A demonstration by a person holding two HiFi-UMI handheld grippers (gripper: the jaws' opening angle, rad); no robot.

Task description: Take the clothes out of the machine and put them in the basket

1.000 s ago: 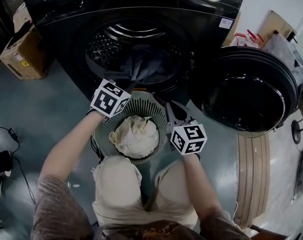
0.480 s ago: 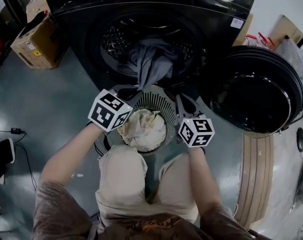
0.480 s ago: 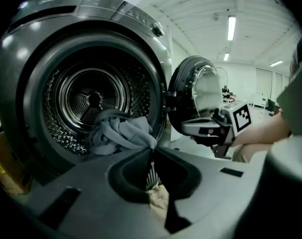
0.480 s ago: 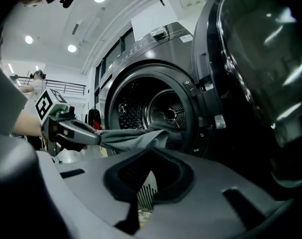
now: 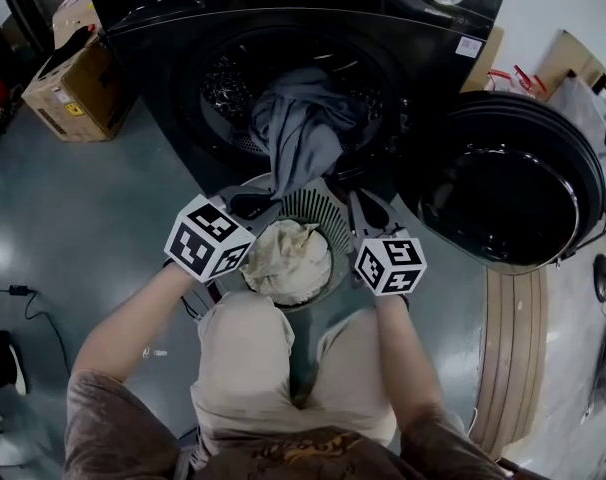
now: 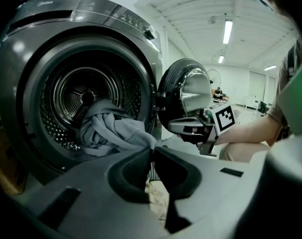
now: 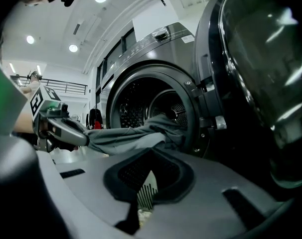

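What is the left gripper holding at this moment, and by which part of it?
The left gripper pinches the grey garment by the end stretched out of the drum.

Grey garment (image 7: 136,136) stretched from drum (image 7: 158,108) to left hand-held gripper (image 7: 84,137); right hand-held gripper (image 7: 151,156) clamps basket (image 7: 147,190).

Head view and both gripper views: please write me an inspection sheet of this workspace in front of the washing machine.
Surface: smooth grey floor.
Job's things: washing machine with its door open; grey garment hangs out of the drum toward the basket; cream cloth lies in the basket.
Clutter: cardboard box left of the machine.
Grippers: left hand-held gripper shut on the grey garment; right hand-held gripper shut, at the basket's rim.
Cables: black cable on the floor, far left.
Surroundings: wooden strip on the floor at right; ceiling lamps lit.
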